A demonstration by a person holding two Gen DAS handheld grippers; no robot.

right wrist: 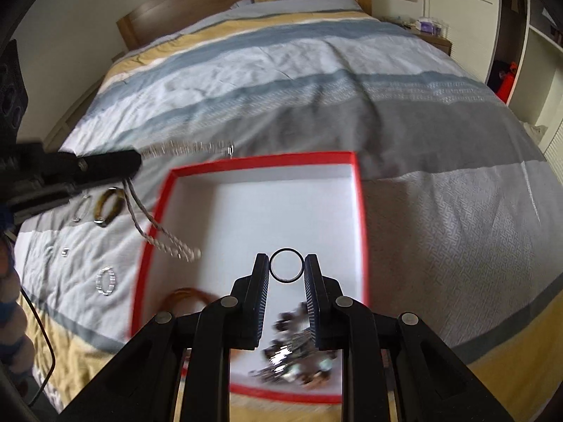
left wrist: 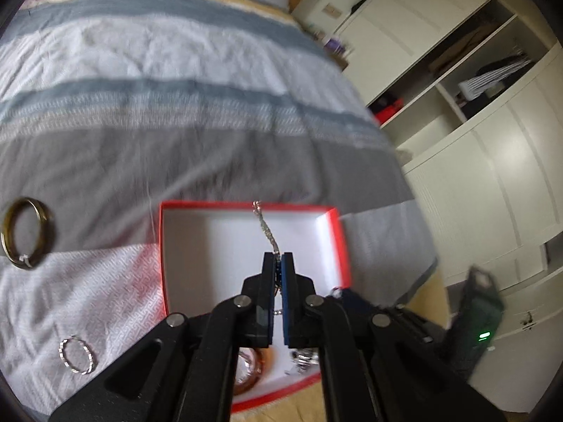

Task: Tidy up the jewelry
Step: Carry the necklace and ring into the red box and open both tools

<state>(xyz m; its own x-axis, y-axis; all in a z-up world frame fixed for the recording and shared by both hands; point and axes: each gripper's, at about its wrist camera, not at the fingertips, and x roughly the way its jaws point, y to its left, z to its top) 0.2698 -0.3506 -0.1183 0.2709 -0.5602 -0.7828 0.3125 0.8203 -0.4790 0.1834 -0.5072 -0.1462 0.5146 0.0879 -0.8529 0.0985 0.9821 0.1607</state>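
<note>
While the left gripper clenches a silver chain, the right gripper grasps a black ring over the red box on the bed.

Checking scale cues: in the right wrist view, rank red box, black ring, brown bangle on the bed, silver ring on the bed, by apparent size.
1. red box
2. brown bangle
3. black ring and silver ring: unsure. The black ring looks bigger, but it sits in the right gripper jaws, nearer the camera.
</note>
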